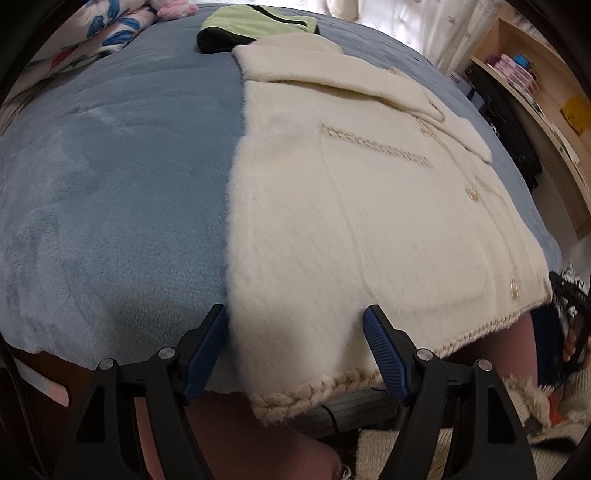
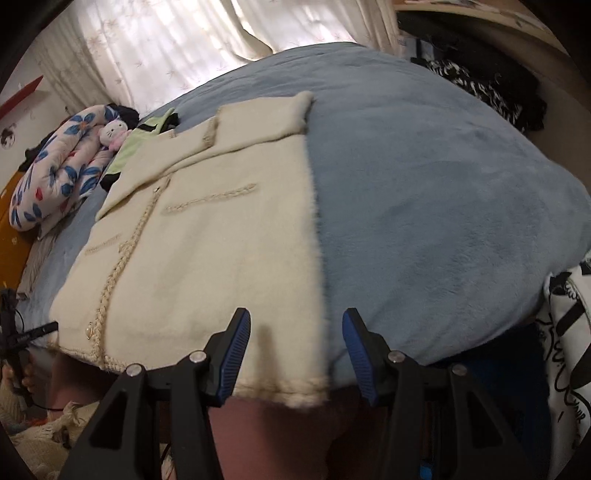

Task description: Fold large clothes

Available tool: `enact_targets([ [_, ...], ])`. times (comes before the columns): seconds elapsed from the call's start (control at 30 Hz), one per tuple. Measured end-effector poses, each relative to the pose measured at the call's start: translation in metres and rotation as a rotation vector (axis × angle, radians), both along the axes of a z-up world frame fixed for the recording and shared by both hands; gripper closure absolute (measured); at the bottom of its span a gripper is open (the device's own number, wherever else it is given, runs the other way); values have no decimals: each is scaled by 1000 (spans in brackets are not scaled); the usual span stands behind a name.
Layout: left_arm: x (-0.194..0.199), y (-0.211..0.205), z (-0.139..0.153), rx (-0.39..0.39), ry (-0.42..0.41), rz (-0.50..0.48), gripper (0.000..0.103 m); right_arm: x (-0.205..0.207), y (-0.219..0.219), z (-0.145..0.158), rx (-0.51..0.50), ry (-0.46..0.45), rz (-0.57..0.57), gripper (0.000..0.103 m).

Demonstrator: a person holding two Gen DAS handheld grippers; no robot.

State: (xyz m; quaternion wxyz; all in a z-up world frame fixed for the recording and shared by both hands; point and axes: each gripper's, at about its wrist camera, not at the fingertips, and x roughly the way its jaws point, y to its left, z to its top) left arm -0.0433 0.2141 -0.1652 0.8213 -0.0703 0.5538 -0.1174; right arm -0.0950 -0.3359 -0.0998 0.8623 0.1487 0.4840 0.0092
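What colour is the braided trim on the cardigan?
Beige-gold braid on the cream cardigan; clearest in the left wrist view.

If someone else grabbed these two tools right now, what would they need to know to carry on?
Left hand-held gripper: open, holding nothing, poised over the near left hem corner of the cream cardigan.
Right hand-held gripper: open, holding nothing, over the near right hem corner.
The cardigan lies flat on the blue blanket, hem at the bed's near edge, both sleeves already folded in.
A folded green garment sits beyond it.
Left to do: grip both hem corners and fold the bottom up toward the collar.
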Motion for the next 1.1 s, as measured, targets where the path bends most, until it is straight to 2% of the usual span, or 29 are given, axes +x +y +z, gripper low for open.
enact_targets([
  [0.17,-7,-2,-8,-13,-1,-28,30,0,-8,-21,97,48,37,53],
  [0.27,-6,1,-11,-45,0,-28,36,0,-2,-24,146,46,80,66],
  [0.33,-6,-1,-9,-63,-9,-39,52,1,4,-24,117,41,97,66],
  [0.4,-7,-3,-8,-60,-24,-49,58,2,6,-25,115,35,112,66],
  [0.53,-11,1,-8,-64,-66,-39,65,0,-1,-28,147,29,106,69],
  [0.73,-14,7,-13,-109,-101,-12,66,-3,-3,-34,171,21,91,69],
  [0.77,-14,7,-13,-116,-103,-10,68,-4,-2,-33,172,16,93,71],
  [0.8,-15,7,-12,-115,-109,-12,80,-5,-2,-31,170,13,98,73],
  [0.83,-16,8,-12,-115,-111,-16,83,-6,-1,-30,167,13,101,73],
  [1.0,-16,16,-14,-159,-75,4,82,-5,-1,-33,166,25,104,73],
  [1.1,-14,9,-13,-145,-49,26,90,-3,7,-32,122,23,99,76],
])
